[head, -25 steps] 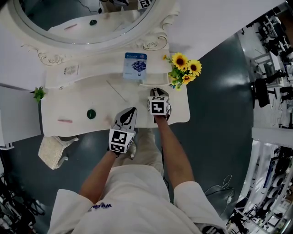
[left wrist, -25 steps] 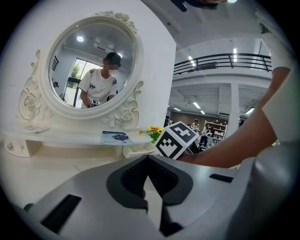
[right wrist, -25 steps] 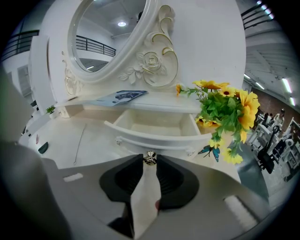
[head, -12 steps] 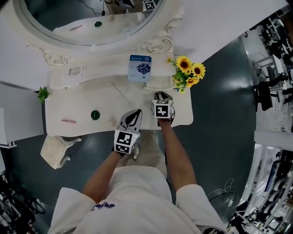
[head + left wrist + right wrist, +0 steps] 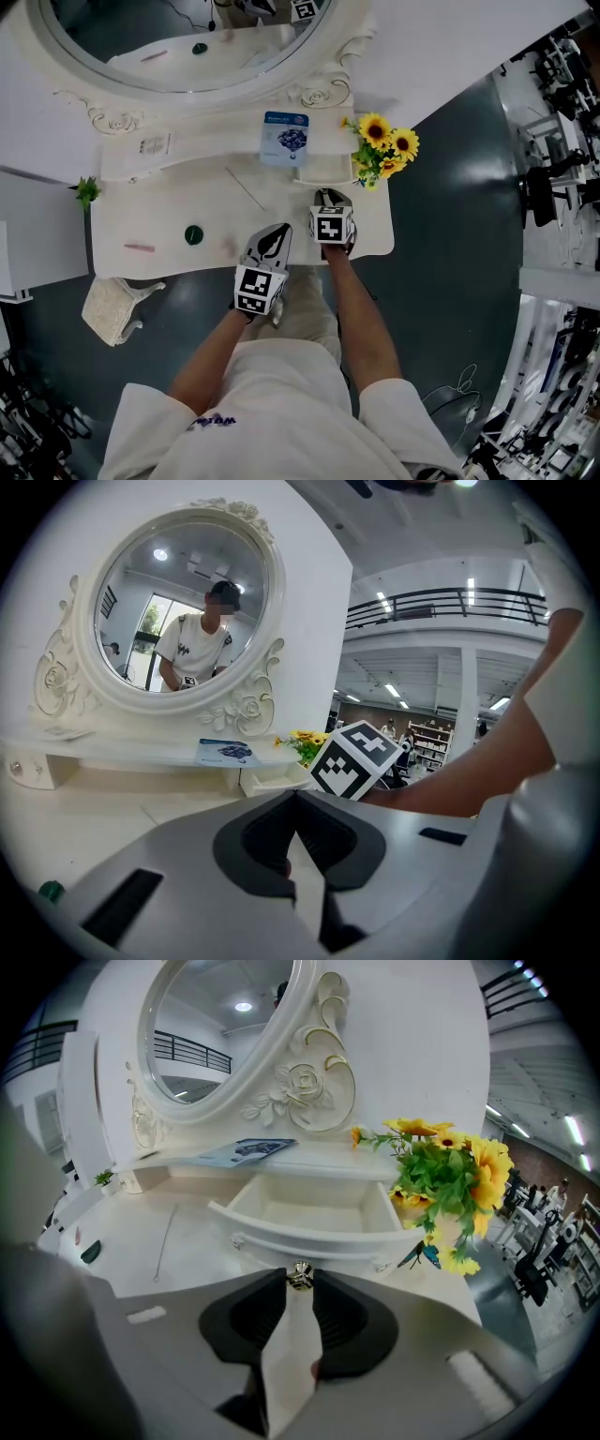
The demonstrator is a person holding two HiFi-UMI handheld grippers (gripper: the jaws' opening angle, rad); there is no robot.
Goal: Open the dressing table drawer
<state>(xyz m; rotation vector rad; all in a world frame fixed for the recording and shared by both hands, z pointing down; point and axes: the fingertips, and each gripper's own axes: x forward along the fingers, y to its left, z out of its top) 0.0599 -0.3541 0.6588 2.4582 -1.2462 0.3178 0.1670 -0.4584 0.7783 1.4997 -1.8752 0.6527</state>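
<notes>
The right gripper [image 5: 300, 1290] was clamped on the metal knob [image 5: 300, 1275] of the drawer [image 5: 309, 1241], which stood open beside the sunflowers [image 5: 441, 1171]; the left gripper [image 5: 295, 803] was clenched, empty

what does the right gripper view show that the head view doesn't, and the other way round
Only the right gripper view: the right gripper closed on the small metal drawer knob, and a blue butterfly beside the flower stems.

Only the head view: the left gripper at the table's front edge, the person's forearms, and a cushioned stool beside the table.

Both: the open drawer, the sunflowers, the blue packet on the shelf and the mirror's carved frame.
</notes>
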